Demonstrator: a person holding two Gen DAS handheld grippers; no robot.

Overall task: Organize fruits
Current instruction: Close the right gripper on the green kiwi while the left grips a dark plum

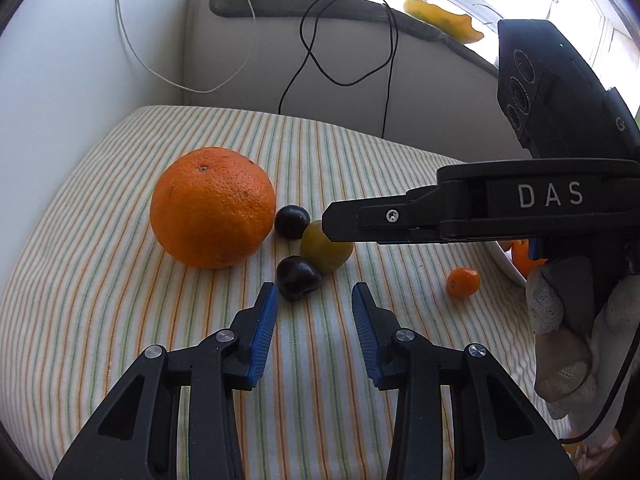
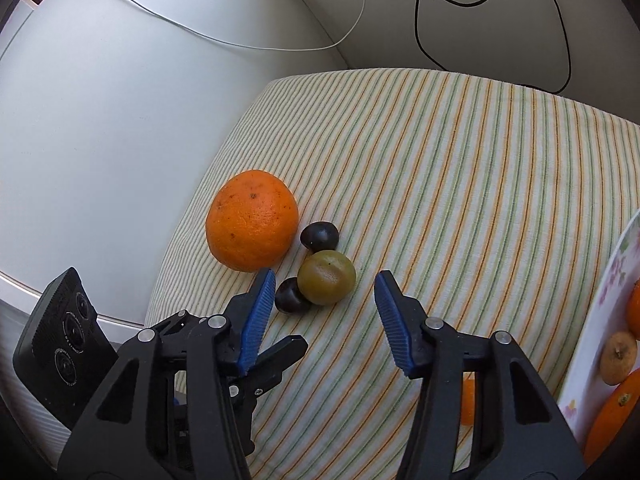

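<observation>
Both tools are spread wide w/ nothing in them. The right tool (image 2: 325,285) hangs just over the green fruit (image 2: 326,277), so that looks like the next pick. The left tool (image 1: 315,294) waits near the front dark plum (image 1: 298,277).

Landmark = big orange (image 2: 252,220). The green fruit sits just right of it on the striped bench (image 2: 460,184), touching both plums: one behind it (image 2: 319,236), one in front-left. A tiny orange (image 1: 463,282) lies well to the right. The plate (image 2: 600,320) w/ fruit already on it is far right of the big orange.

To do it well, I think: go straight down, one pad each side of the green fruit, at its widest part. The left pad is close to the front plum, so slip btwn them gently or it rolls. Squeeze soft, lift, then carry to the plate.
</observation>
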